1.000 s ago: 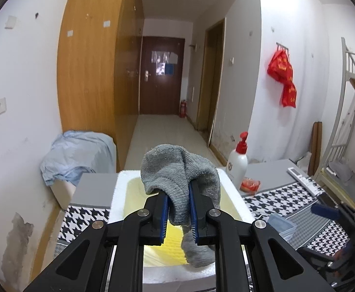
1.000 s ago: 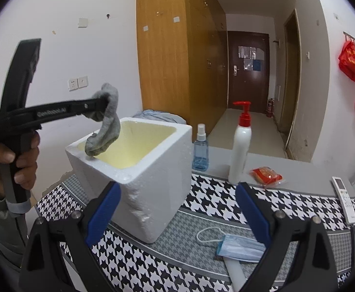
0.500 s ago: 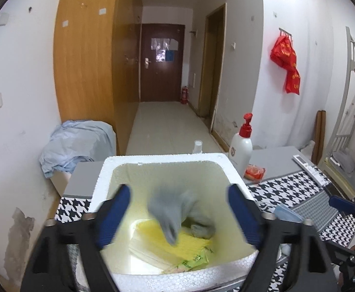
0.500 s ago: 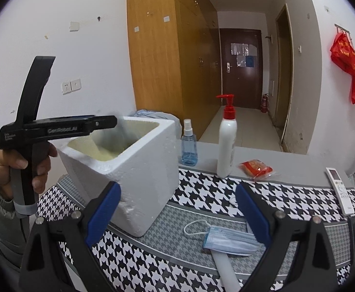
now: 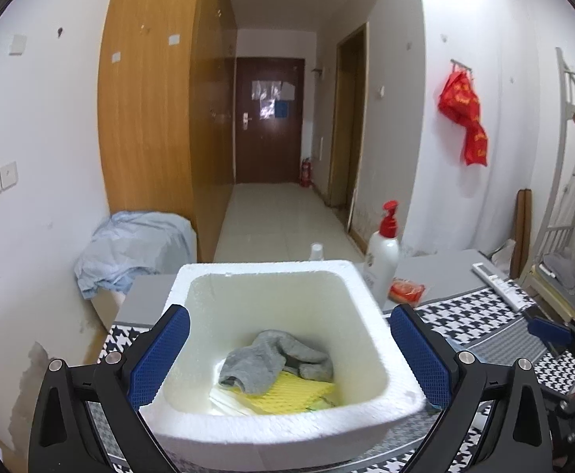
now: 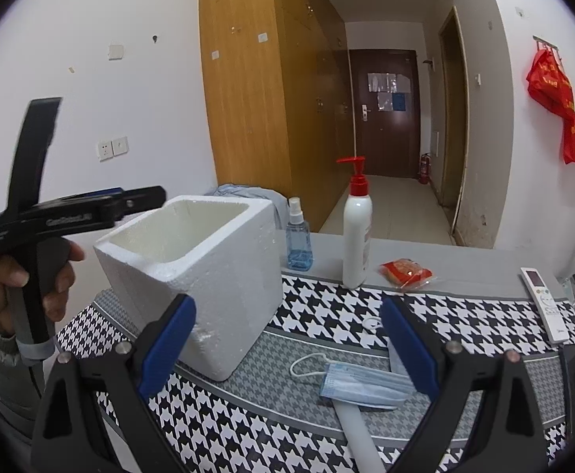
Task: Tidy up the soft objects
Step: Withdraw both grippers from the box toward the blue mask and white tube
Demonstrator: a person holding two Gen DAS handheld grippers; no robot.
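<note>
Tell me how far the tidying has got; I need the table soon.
Done: the grey sock lies in the foam box. In hand: nothing; the left gripper and right gripper are both open. Left: the face mask lies on the table before the right gripper.

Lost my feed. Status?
Left gripper open above foam box. Gray sock inside. Right gripper open, empty, face mask ahead. Nothing blocking.

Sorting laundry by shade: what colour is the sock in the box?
Grey sock, clearest from the left wrist.
</note>
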